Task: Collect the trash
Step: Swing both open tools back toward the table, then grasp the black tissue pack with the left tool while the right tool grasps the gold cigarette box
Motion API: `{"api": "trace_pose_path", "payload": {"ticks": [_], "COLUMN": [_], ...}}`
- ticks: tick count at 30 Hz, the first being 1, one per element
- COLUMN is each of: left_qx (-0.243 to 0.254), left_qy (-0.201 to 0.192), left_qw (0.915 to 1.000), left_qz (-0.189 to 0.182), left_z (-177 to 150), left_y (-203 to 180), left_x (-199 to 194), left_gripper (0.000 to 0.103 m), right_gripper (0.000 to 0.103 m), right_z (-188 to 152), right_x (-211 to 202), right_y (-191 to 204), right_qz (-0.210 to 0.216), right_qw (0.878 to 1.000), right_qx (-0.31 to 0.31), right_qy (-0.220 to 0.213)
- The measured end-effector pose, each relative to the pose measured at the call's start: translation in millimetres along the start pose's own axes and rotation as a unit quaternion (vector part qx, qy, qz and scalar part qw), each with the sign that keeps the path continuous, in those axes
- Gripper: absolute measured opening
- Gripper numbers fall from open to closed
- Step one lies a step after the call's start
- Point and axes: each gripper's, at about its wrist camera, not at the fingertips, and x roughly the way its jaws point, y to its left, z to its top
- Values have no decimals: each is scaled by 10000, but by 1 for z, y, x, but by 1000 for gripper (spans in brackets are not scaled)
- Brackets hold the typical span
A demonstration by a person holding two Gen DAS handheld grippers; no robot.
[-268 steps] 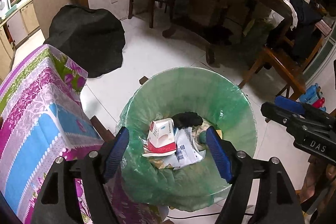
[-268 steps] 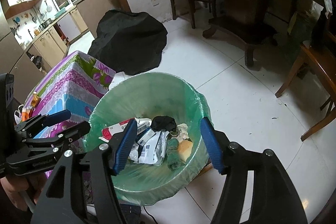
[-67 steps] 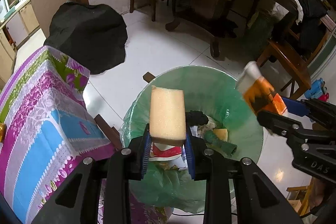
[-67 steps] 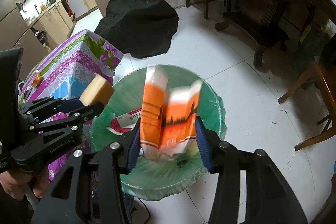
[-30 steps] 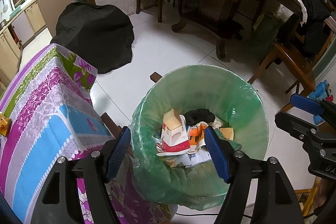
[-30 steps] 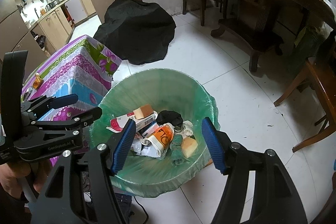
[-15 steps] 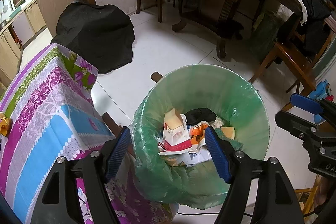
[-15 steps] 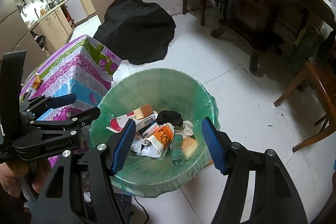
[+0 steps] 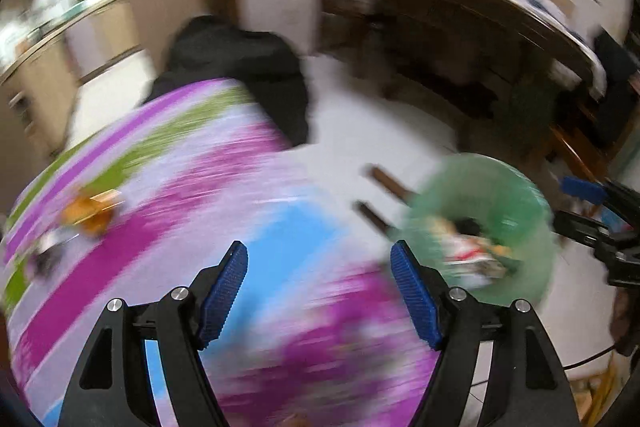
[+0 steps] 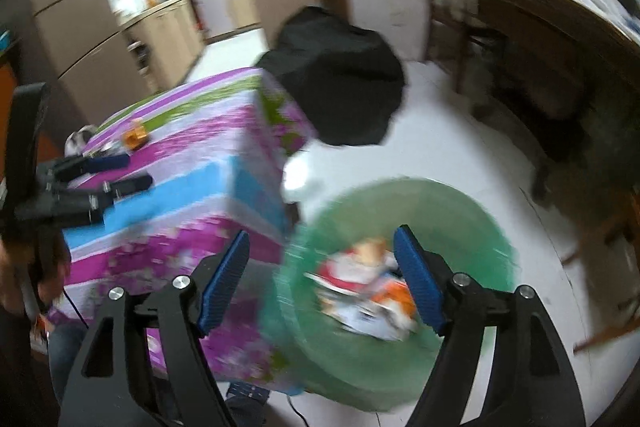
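Both views are blurred by motion. A bin lined with a green bag (image 10: pixel 492 223) stands on the floor beside the table, with cartons and wrappers (image 10: pixel 368 291) heaped inside; in the left wrist view the bin (image 9: pixel 536 227) lies at the right. My left gripper (image 9: pixel 319 293) is open and empty above the striped tablecloth (image 9: pixel 192 195). My right gripper (image 10: pixel 322 281) is empty, its jaws opening, above the bin's near left rim. On the cloth lies a small orange item (image 9: pixel 91 213), also the orange item (image 10: pixel 137 138) in the right wrist view.
A black covered shape (image 10: pixel 340 75) sits on the white floor behind the table. A dark wooden dining table (image 9: pixel 480 19) and chairs fill the right side. Kitchen cabinets (image 10: pixel 132 39) run along the back left. A small pale object (image 10: pixel 78 141) lies at the cloth's far edge.
Both grippers have swung left, away from above the bin and toward the striped table. The left one now hangs over the cloth. The right jaws stand a little wider.
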Motion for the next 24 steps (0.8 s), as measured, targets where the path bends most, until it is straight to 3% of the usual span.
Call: {"api": "trace_pose_path", "payload": {"ticks": [8, 11, 16, 24], "left_qx": [-1043, -1106, -787, -379], "left_qy": [112, 179, 355, 225], "left_qw": [9890, 9871, 9895, 9960], "left_qz": [1045, 1146, 1158, 775], "left_z": [-52, -65, -77, -65], "left_y": [220, 272, 316, 330], "left_x": [-43, -47, -40, -26], "left_gripper": [74, 74, 74, 74], "right_gripper": [80, 80, 80, 80], "right_z": [29, 41, 52, 84], "right_x": [46, 70, 99, 153], "right_y": [105, 143, 199, 289], "right_qz": [691, 873, 1086, 1184], "right_qw": [9951, 9918, 9860, 9708], "right_qx": [-702, -924, -1223, -2034], "right_qy": [31, 143, 319, 470]}}
